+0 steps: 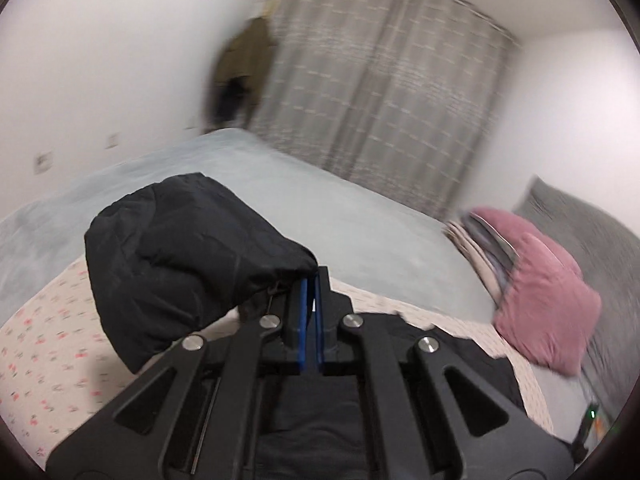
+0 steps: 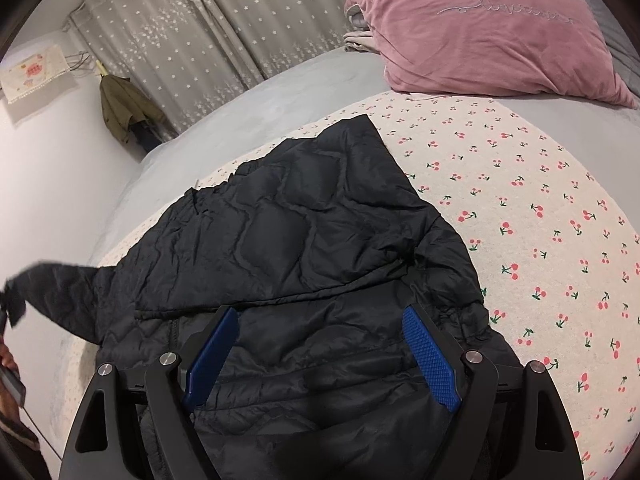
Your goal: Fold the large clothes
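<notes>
The left tongs [image 1: 310, 280] are clenched on a fold of the black jacket [image 1: 188, 256]: their blue pads are pressed together with the cloth pinched at the tips, and the gathered part, which looks like a sleeve, hangs in a lump to the left of the tips, raised off the bed. In the right wrist view the same raised piece shows at the far left edge as a dark, blurred point of cloth pulled away from the rest of the jacket, with part of a hand [image 2: 10, 364] below it.

The right tongs [image 2: 320, 312] are released, their blue pads [image 2: 430, 356] standing wide apart over the jacket's lower part. Nothing is pinched between them; whether the tips touch the cloth cannot be told.

The jacket itself is quilted and black, and lies spread on a cream sheet with a cherry print [image 2: 540, 220], which covers the near part of the bed [image 2: 208, 140]. One corner of the jacket points toward the far end of the bed. Beyond the sheet the bed shows a plain grey cover.

At the head of the bed a pink pillow [image 2: 480, 32] rests on the grey cover, with folded fabric [image 2: 358, 42] just beside it. Behind the bed hangs a grey curtain with small white stars [image 2: 208, 20]. An olive coat [image 2: 124, 108] hangs at the curtain's left edge, against a white wall [image 2: 48, 168].
</notes>
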`<control>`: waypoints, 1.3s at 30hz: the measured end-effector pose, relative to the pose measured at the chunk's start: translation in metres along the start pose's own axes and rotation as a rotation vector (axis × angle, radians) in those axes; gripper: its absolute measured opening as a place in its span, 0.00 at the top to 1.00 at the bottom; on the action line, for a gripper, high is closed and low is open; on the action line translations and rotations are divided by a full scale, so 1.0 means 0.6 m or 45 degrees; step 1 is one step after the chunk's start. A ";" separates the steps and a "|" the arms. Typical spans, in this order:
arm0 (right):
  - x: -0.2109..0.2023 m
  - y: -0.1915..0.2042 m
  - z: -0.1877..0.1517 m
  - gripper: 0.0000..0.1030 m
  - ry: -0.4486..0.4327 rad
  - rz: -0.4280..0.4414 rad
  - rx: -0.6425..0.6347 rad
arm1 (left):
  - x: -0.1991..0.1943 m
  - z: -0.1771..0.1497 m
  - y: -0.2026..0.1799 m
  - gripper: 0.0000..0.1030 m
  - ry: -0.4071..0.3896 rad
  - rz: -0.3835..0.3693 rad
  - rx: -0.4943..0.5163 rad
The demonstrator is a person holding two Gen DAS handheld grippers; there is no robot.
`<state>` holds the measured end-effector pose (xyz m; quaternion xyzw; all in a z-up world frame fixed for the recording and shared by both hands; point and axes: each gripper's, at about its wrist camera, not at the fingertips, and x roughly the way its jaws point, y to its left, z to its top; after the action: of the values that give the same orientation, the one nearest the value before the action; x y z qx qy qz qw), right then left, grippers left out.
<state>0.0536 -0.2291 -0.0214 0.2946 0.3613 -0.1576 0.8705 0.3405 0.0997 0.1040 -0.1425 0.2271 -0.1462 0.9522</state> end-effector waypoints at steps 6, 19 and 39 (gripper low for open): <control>0.005 -0.002 0.000 0.17 0.007 -0.002 0.002 | 0.044 -0.030 -0.115 0.96 0.104 -0.173 0.083; 0.013 -0.007 -0.001 0.17 -0.005 0.115 0.025 | 0.190 -0.278 -0.249 0.75 0.852 -0.473 0.490; 0.188 0.151 0.053 0.29 0.209 0.473 0.054 | 0.168 -0.202 -0.005 0.43 0.529 -0.132 0.210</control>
<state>0.1928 -0.1858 -0.0488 0.3862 0.3672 0.0228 0.8459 0.3682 0.0376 -0.0382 -0.0423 0.3979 -0.2391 0.8847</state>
